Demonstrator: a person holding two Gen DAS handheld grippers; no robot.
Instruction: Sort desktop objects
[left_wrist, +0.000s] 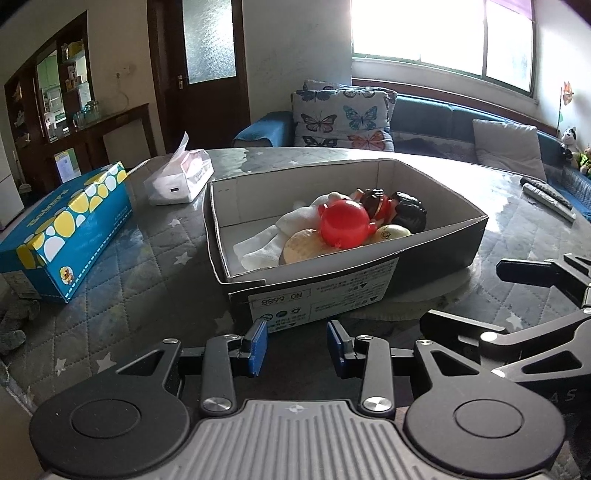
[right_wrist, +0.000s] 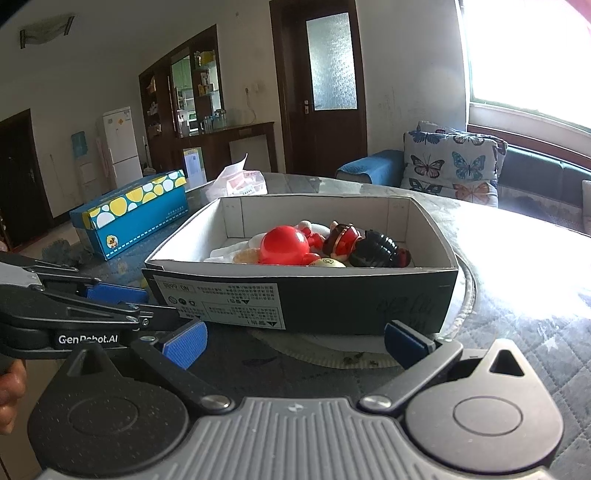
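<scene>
Judging from how things lie, the sorting looks close to finished. Nearly all the small items already sit together inside the open cardboard box (left_wrist: 369, 280), which stands on a pale round mat on the quilted worktop (left_wrist: 147, 266). Inside it, a red round toy (left_wrist: 343, 223) lies on top of the pile, touching a crumpled white cloth (left_wrist: 273, 240) on one side and a black ribbed toy (left_wrist: 408, 214) on the other. A small red-and-brown figurine (left_wrist: 375, 201) rests behind them, a yellowish ball (left_wrist: 391, 233) peeks out beside the red toy, and a tan rounded piece (left_wrist: 301, 249) lies against the near wall.

Outside the box, a blue dotted tissue box (left_wrist: 74, 225) and a white soft tissue pack (left_wrist: 181, 177) stand well apart on the far left of the worktop, and what look like remote controls (left_wrist: 546, 194) lie near the far right edge. Whether these count as things still to sort, I cannot tell.

The left tool (left_wrist: 295, 345) hovers just short of the box's labelled end, its blue pads parted with nothing between them. The right tool (right_wrist: 295, 341) sits before the box's long dark side, spread wide and likewise empty. Neither touches the box, so no item is in hand at this moment.
</scene>
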